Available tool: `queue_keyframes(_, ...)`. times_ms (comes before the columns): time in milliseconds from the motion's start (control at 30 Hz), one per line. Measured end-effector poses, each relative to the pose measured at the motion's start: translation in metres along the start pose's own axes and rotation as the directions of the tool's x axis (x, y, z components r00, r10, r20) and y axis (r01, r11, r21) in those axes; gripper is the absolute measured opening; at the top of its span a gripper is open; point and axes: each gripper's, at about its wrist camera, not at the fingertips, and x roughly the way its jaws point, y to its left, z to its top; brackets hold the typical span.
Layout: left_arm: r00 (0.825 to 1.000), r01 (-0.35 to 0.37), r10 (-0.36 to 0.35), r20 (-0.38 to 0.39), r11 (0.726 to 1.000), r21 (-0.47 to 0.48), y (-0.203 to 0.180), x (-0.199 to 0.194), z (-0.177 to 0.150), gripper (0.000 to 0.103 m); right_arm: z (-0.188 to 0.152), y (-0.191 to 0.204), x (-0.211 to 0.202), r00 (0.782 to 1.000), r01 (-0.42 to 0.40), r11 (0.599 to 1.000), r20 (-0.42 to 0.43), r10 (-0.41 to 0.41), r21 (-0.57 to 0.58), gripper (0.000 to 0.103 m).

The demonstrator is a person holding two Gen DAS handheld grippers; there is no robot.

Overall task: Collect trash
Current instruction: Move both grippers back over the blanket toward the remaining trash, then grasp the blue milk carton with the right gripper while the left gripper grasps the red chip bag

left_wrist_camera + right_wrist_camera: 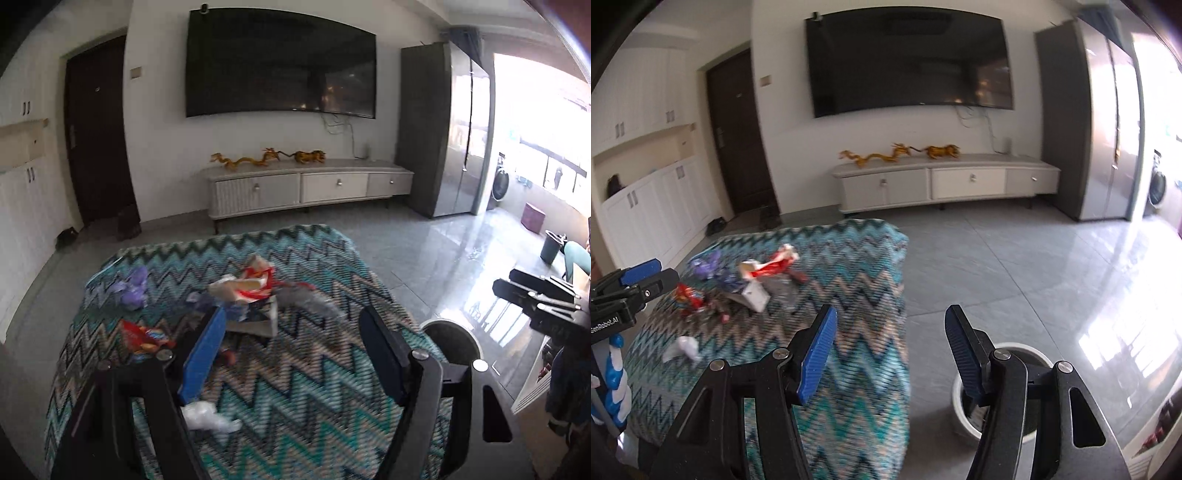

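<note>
Trash lies in a loose heap on the zigzag-patterned cloth (295,398): a red-and-white wrapper (251,284), a purple wrapper (133,288), a red snack packet (144,336), grey plastic film (310,301) and a crumpled white scrap (207,417). My left gripper (295,332) hangs open above the cloth's near part, with nothing between its blue pads. In the right wrist view my right gripper (890,332) is open and empty above the cloth's right edge, and the red-and-white wrapper (772,266) and white scrap (683,349) lie to its left. A white round bin (1015,347) stands on the floor under its right finger.
The white bin (450,332) stands just right of the covered table. My right gripper (506,281) shows at the right edge of the left view, my left gripper (668,272) at the left edge of the right view. Grey tiled floor (1034,266) reaches a TV cabinet (945,181).
</note>
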Motion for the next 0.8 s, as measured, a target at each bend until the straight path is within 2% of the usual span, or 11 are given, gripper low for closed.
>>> queue_keyframes(400, 0.996, -0.088, 0.084, -0.038, 0.991, -0.103, 0.105, -0.009, -0.040, 0.073, 0.013, 0.070, 0.022, 0.995, -0.100, 0.990, -0.030, 0.097, -0.102, 0.060)
queue_keyframes(567, 0.991, -0.114, 0.102, -0.089, 0.983, -0.141, 0.140, 0.012, -0.049, 0.073, 0.015, 0.089, 0.045, 0.990, -0.132, 0.982, -0.065, 0.125, -0.133, 0.060)
queue_keyframes(800, 0.981, -0.139, 0.116, -0.153, 0.979, -0.147, 0.164, 0.055, -0.049, 0.074, 0.021, 0.107, 0.094, 0.979, -0.182, 0.973, -0.121, 0.165, -0.142, 0.060)
